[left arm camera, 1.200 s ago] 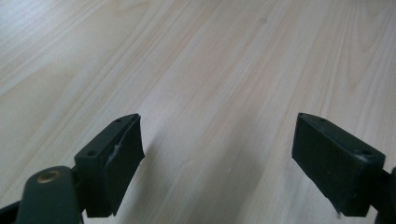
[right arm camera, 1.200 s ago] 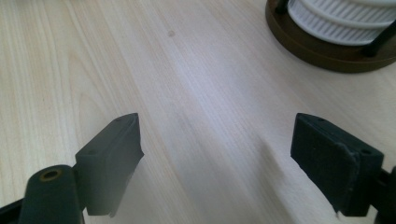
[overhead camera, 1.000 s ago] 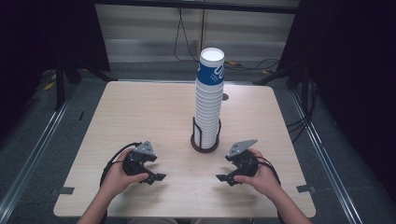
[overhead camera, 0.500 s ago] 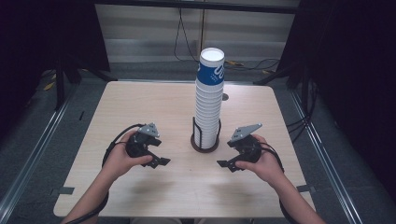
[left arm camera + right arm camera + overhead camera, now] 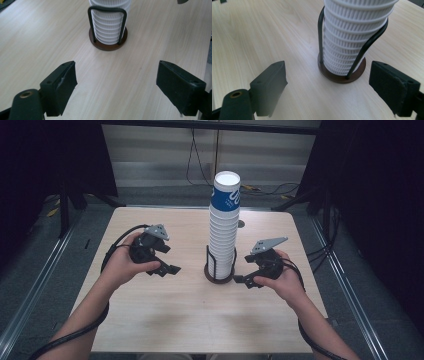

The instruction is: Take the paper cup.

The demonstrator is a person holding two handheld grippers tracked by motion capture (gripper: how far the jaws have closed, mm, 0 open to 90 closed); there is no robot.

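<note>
Ahead of our left claw the cup stack is cut off above. Both claws stand open, empty; the right claw has just been opening, and both hands are higher than before.

Both forearms reach in from the near edge, each hand holding a gripper with nothing between its fingers.

The left gripper sits in the left hand on the left, pointing right and slightly down, its cable looping back along the forearm. In the left gripper view its fingers stand apart, with empty space between them. The right gripper sits in the right hand on the right, pointing left toward the middle. Its fingers have just been opening and now stand wide, gripping nothing.
</note>
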